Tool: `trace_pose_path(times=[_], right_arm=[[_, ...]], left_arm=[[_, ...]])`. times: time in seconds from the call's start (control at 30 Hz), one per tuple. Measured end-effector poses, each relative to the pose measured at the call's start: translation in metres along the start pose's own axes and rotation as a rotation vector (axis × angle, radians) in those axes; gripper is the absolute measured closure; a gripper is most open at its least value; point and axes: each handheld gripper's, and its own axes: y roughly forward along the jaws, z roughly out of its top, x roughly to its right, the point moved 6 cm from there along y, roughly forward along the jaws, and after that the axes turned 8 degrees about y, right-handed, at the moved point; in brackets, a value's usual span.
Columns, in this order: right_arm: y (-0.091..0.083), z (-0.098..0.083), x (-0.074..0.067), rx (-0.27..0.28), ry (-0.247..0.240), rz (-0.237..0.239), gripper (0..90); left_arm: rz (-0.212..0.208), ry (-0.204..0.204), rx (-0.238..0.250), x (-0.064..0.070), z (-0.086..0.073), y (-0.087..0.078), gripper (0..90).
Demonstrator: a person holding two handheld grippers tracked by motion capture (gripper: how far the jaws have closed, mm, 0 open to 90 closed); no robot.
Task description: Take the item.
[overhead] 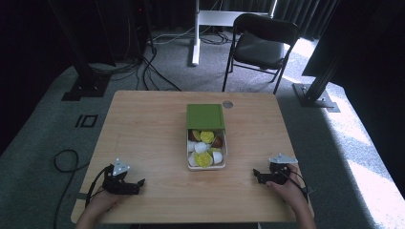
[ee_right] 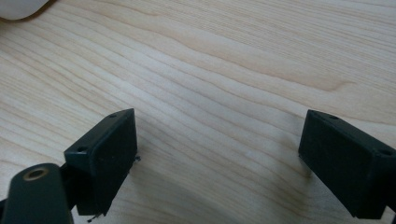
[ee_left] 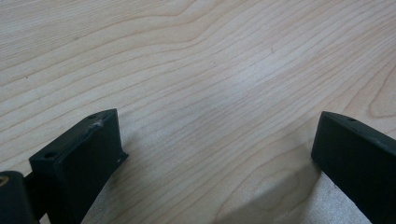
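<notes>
A pale tray [overhead: 223, 153] in the middle of the wooden table [overhead: 143, 138] holds several yellow, white and brown round pieces [overhead: 204, 149]. A green box lid [overhead: 205, 116] lies across its far end. My left gripper [overhead: 139, 184] rests low at the table's front left, held by a hand, jaws pointing right. In the left gripper view its gripper [ee_left: 217, 149] is open over bare wood. My right gripper [overhead: 256, 174] sits at the front right, jaws pointing left toward the tray. In the right gripper view the gripper [ee_right: 219, 149] is open with only wood between the jaws.
A small round disc [overhead: 228, 104] sits in the tabletop behind the green lid. Beyond the table stand a black folding chair [overhead: 261, 45] and a white post [overhead: 196, 33]. Cables [overhead: 67, 160] lie on the carpet at left. A pale rim [ee_right: 21, 8] shows in the right gripper view's top-left corner.
</notes>
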Motion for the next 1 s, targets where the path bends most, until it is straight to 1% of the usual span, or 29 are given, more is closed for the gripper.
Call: trace_pose_path(times=[0.3,0.4,0.77,0.9,0.93,0.97,1.0], right_arm=[[0.0001,0.0000,-0.0001,0.000,-0.002,0.001,10.5],[0.0001,-0.0003,-0.0017,-0.004,-0.011,0.015,10.5],[0.0000,-0.0003,-0.0017,-0.005,-0.013,0.014,10.7],[0.0003,0.0000,-0.0027,-0.003,-0.003,0.003,10.9],[0.0013,0.0008,-0.0046,0.000,0.006,-0.007,11.8],[0.0013,0.0008,-0.0046,0.000,0.006,-0.007,11.8],[0.0016,0.0014,-0.0054,0.003,0.010,-0.009,13.8]], left_arm=[[0.000,0.000,0.000,0.0000,0.0000,0.0000,2.8],[0.000,0.000,0.000,0.0000,0.0000,0.0000,2.8],[0.000,0.000,0.000,0.0000,0.0000,0.0000,2.8],[0.000,0.000,0.000,0.0000,0.0000,0.0000,2.8],[0.000,0.000,0.000,0.0000,0.0000,0.0000,2.8],[0.000,0.000,0.000,0.0000,0.0000,0.0000,2.8],[0.000,0.000,0.000,0.0000,0.0000,0.0000,2.8]])
